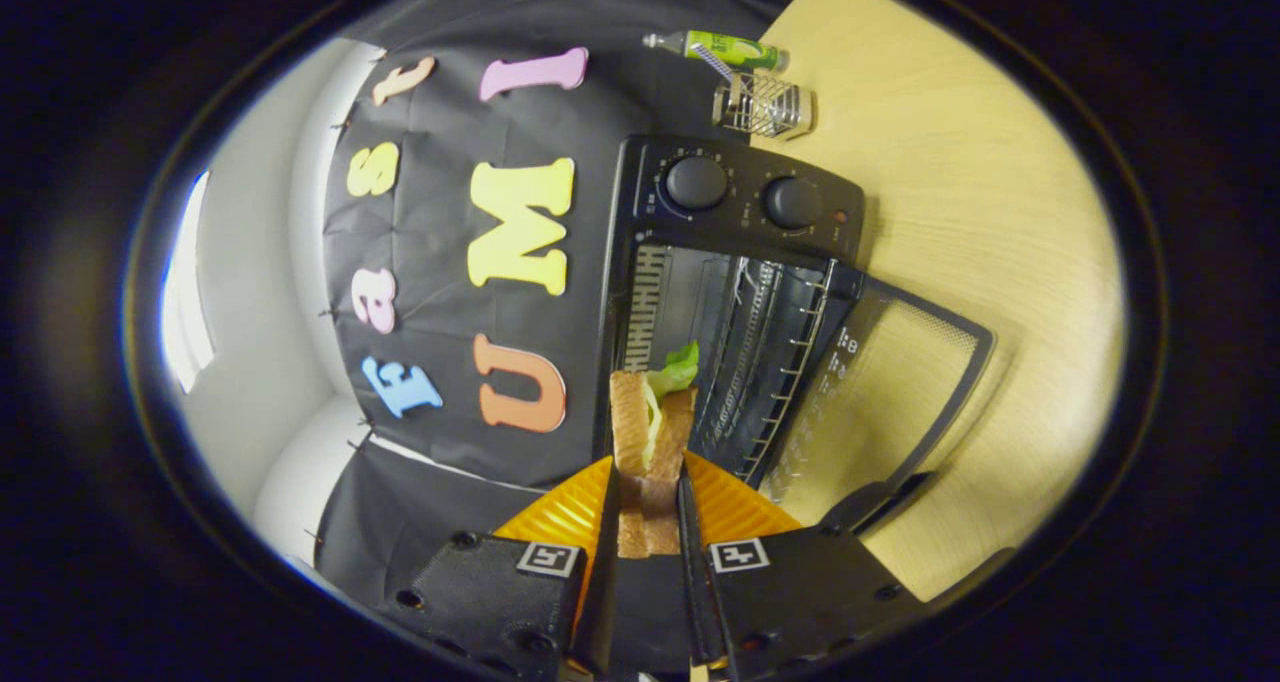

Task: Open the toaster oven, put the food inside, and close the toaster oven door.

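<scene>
Sandwich (652, 432) sits clamped between the jaws of the gripper (648, 507), both fingers pressing its bread faces, so its long axis runs straight forward along them with the lettuce end leading. Just ahead and slightly to one side gapes the toaster oven (735, 292), its door (880, 402) dropped open onto the wooden table (980, 192). The wire rack (765, 362) lies beyond the lettuce tip, so the likely next move is a forward push into the cavity.

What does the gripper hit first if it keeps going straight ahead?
Probably nothing at first: the gripper, jaws shut on the sandwich, points into the open toaster oven. The sandwich leads toward the wire rack inside, likely first contact, though depth is unclear.
</scene>
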Motion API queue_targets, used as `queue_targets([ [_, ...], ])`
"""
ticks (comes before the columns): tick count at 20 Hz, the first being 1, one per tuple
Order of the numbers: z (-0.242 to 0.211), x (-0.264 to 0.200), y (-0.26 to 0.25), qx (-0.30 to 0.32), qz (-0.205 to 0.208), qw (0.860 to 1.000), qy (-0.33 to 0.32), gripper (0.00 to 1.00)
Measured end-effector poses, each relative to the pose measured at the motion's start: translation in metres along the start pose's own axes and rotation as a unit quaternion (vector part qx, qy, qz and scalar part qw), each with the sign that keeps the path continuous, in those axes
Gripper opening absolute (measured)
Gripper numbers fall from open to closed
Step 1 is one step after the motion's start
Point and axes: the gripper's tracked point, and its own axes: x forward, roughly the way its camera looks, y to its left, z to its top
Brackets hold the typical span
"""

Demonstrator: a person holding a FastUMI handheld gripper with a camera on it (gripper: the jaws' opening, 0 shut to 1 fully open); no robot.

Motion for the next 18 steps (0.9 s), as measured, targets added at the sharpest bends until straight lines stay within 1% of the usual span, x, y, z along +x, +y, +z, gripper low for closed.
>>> queue_targets([
  [2, 0.019, 0.021, -0.001, 0.005, -0.006, 1.000, -0.031, 0.34],
  [4, 0.032, 0.049, -0.006, -0.014, -0.022, 0.998, -0.054, 0.34],
  [6, 0.036, 0.073, -0.014, -0.037, -0.042, 0.996, -0.068, 0.35],
  [9, 0.045, 0.095, -0.025, -0.039, -0.062, 0.994, -0.084, 0.35],
  [12, 0.038, 0.118, -0.039, -0.056, -0.083, 0.992, -0.075, 0.35],
  [14, 0.034, 0.125, -0.044, -0.074, -0.088, 0.991, -0.069, 0.35],
  [16, 0.027, 0.131, -0.059, -0.125, -0.123, 0.984, -0.027, 0.36],
  [17, 0.023, 0.132, -0.058, -0.136, -0.123, 0.983, -0.008, 0.38],
  [18, 0.019, 0.133, -0.058, -0.150, -0.132, 0.980, 0.003, 0.39],
])
